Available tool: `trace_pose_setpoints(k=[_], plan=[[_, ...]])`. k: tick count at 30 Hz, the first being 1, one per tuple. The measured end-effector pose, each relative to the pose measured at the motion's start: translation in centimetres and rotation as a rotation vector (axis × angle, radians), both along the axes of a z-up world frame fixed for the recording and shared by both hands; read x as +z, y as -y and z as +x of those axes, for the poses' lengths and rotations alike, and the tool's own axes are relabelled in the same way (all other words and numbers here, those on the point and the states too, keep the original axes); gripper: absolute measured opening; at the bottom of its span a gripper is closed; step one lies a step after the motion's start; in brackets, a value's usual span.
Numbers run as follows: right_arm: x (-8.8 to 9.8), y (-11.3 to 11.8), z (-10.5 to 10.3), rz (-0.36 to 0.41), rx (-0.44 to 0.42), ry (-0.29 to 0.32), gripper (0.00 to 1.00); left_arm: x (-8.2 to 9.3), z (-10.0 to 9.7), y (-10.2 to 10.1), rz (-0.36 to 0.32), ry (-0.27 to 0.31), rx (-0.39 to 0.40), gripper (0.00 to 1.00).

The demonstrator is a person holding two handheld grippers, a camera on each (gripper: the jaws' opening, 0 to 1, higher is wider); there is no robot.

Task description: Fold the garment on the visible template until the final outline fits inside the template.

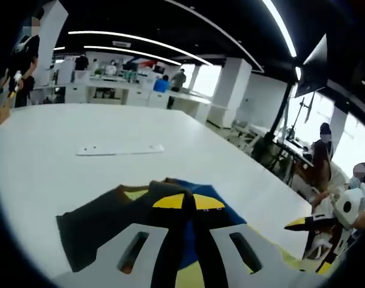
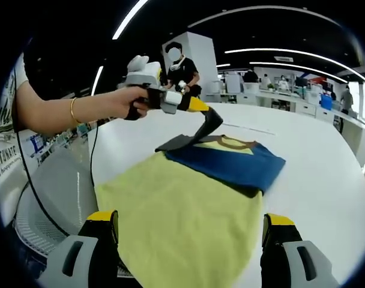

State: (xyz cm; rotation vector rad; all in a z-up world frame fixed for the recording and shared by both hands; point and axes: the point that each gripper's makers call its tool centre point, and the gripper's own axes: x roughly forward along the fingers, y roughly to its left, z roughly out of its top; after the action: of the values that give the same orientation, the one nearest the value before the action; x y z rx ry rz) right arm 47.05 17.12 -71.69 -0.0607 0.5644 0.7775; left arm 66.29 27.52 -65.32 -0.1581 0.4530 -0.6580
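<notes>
The right gripper (image 2: 188, 231) stands nearest in its own view, jaws spread wide and empty, one at each side of the near edge of the garment (image 2: 188, 204). The garment is a yellow shirt with a blue panel and dark trim, lying flat on the white table (image 2: 326, 180).

Beyond it, the left gripper (image 2: 200, 133) pinches a dark sleeve (image 2: 179, 143) between closed jaws and holds it lifted off the cloth. In the left gripper view, the jaws of that gripper (image 1: 184, 207) meet on the same dark fabric, with the blue panel (image 1: 215, 207) just behind.

Step in hand, by judgement: fold the sleeve inward.
- Carry the sleeve low across the blue panel so the fold line stays straight.
- Use the empty right gripper to hold down the near yellow edge, preventing the body from dragging.
- Release only once the sleeve lies flat.

No template outline can be told apart beneath the garment.

Farther off, a flat white strip (image 1: 119, 149) lies on the table. No container appears on the table.
</notes>
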Motion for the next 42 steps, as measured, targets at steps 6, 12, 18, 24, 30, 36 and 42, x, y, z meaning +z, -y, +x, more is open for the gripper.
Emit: trace_pose_setpoints(k=[6, 12, 18, 24, 30, 36, 42], plan=[[-0.1, 0.2, 0.0, 0.000, -0.005, -0.003, 0.99, -0.1, 0.0, 1.1, 0.009, 0.002, -0.021, 0.01], [-0.2, 0.3, 0.0, -0.001, -0.008, -0.006, 0.99, -0.1, 0.2, 2.7, -0.015, -0.004, -0.034, 0.00], [-0.4, 0.6, 0.0, -0.005, -0.013, -0.011, 0.99, -0.4, 0.0, 4.1, -0.002, -0.002, -0.066, 0.00], [-0.5, 0.8, 0.0, -0.010, -0.012, -0.015, 0.99, -0.4, 0.2, 4.8, -0.010, -0.001, -0.073, 0.00], [-0.6, 0.8, 0.1, -0.008, -0.013, -0.016, 0.99, -0.4, 0.2, 5.9, 0.003, 0.010, -0.102, 0.00], [-0.7, 1.1, 0.1, -0.009, -0.017, -0.021, 0.99, -1.7, -0.3, 7.4, 0.031, 0.004, -0.141, 0.01], [-0.9, 1.6, 0.0, -0.012, -0.031, -0.027, 0.99, -4.0, -0.8, 8.3, 0.089, -0.009, -0.180, 0.01]])
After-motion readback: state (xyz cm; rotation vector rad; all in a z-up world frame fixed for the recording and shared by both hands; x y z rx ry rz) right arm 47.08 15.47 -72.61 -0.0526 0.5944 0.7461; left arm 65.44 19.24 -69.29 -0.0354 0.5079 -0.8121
